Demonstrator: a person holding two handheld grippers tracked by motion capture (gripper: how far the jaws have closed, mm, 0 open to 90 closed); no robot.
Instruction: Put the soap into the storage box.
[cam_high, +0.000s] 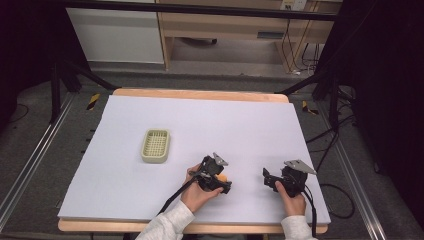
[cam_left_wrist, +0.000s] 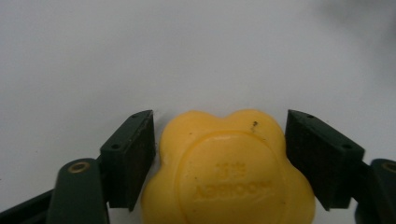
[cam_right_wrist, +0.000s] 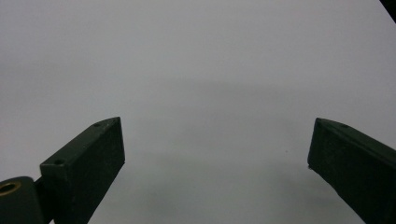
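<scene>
A pale green slotted tray (cam_high: 155, 146) sits on the white table (cam_high: 240, 125).

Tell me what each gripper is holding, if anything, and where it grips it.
The left gripper has a yellow flower-shaped soap between its jaws, one pad at each side; whether they press cannot be told. The right gripper holds nothing, its jaws wide apart.

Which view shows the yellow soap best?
The left gripper view: the soap sits close up between the fingers, its embossed lettering visible. The high view gives just an orange speck beside the left gripper.
</scene>
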